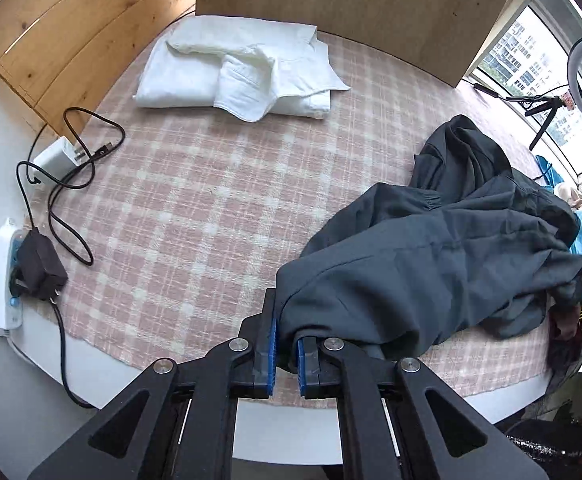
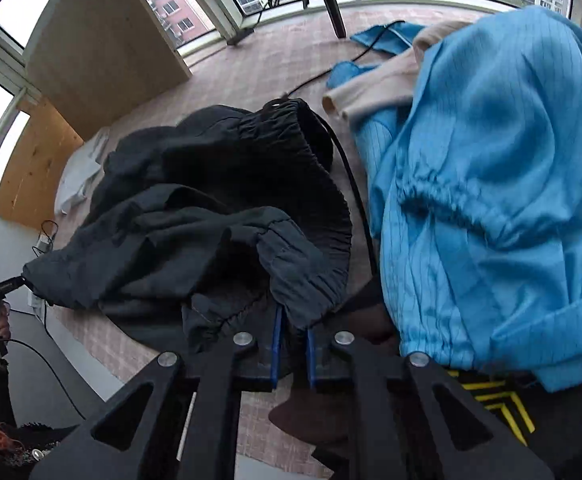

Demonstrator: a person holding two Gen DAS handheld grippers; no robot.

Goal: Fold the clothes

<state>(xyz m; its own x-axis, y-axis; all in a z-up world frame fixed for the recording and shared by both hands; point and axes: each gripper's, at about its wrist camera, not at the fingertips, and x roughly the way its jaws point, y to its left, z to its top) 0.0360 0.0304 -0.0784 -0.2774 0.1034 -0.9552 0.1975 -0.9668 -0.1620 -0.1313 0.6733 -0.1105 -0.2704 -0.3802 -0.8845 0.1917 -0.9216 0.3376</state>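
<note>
Dark trousers (image 1: 443,248) lie rumpled on the checked tabletop (image 1: 195,184), pinched at one end by the left claw (image 1: 285,354) and near the gathered waistband by the right claw (image 2: 293,354), both low at the near edge, likely to spread them flat for folding.

left gripper (image 1: 286,334) | jaws clamp dark garment (image 1: 431,264) hem | plaid cloth (image 1: 195,200)
</note>
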